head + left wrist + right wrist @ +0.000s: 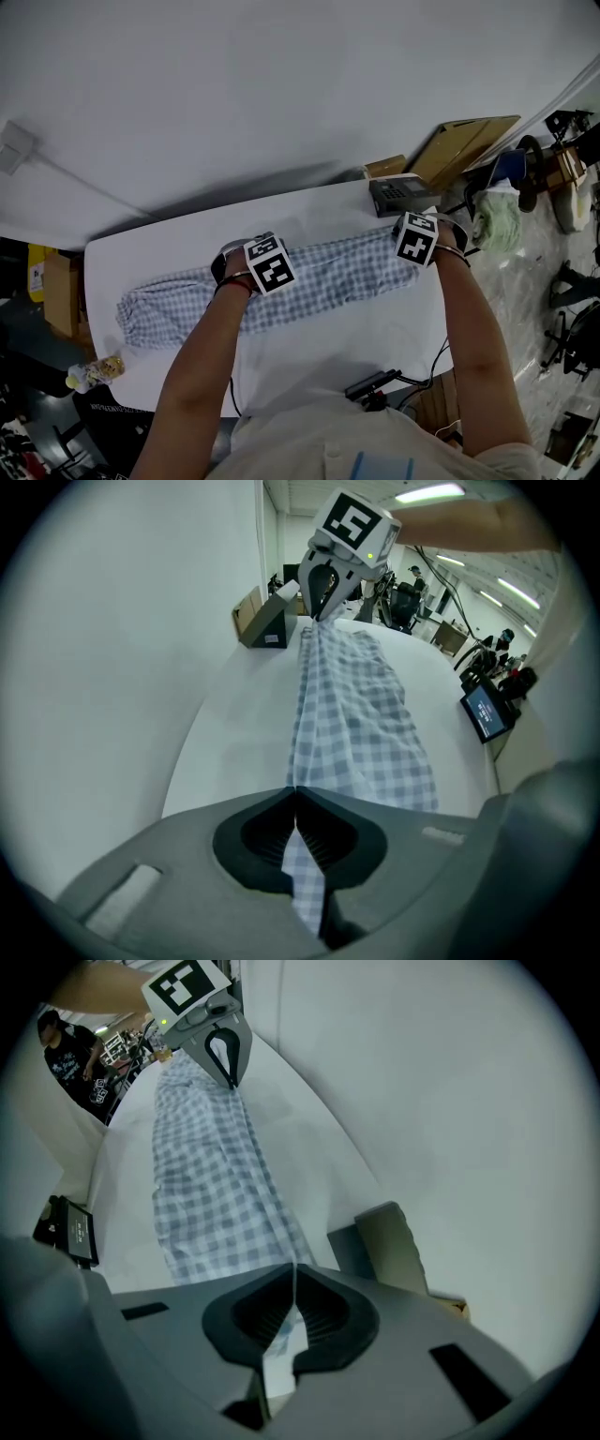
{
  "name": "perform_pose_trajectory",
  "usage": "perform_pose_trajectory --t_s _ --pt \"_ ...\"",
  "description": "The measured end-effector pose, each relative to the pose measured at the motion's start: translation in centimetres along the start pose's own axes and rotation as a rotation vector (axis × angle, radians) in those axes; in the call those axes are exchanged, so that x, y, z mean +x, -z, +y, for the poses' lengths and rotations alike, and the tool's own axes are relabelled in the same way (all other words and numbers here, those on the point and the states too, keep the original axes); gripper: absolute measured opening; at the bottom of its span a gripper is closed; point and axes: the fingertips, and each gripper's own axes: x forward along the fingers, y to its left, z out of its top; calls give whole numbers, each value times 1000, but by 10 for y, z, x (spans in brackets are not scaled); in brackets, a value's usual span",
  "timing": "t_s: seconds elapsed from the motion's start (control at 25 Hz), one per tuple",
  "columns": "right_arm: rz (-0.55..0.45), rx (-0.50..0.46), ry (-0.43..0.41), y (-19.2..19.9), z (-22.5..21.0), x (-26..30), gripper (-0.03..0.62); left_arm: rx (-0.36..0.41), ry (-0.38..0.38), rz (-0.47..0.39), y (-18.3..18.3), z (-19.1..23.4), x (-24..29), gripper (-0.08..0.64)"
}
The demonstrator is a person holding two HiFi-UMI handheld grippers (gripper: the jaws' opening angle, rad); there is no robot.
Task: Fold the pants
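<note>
Blue-and-white checked pants [328, 277] lie stretched lengthwise across the white table [309, 347]. My left gripper [255, 261] points down over the middle of their far edge. In the left gripper view its jaws [295, 794] are shut on a fold of the checked cloth [356, 705]. My right gripper [415, 239] stands at the pants' right end. Its jaws [293, 1269] are shut on the cloth edge [211, 1185]. The far edge runs as a raised ridge between the two grippers. Each gripper shows in the other's view, the right [328, 574] and the left [220, 1049].
A cardboard box with a grey device [401, 192] sits at the table's far right corner, close to my right gripper. A black device with cables [375, 384] lies on the near edge. A bottle [94, 372] stands off the table's left corner. Clutter fills the floor at right.
</note>
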Motion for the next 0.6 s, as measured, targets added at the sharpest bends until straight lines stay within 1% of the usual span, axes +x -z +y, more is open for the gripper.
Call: perform_pose_trajectory --t_s 0.16,0.28,0.36,0.4,0.44,0.6 --pt "10 29 2 2 1 8 25 1 -35 -5 -2 4 6 14" --pt "-5 55 5 -1 1 11 29 8 -60 -14 -4 8 6 15" --pt "-12 64 3 -2 1 11 71 6 -81 -23 -6 12 3 15" --pt "-14 70 -1 -2 2 11 100 -1 -89 -31 -6 14 2 15" --pt "-15 76 -4 -3 3 11 114 -12 -94 -40 -7 15 0 18" --pt "-33 103 7 -5 2 6 117 -72 -93 -73 -4 19 -7 75"
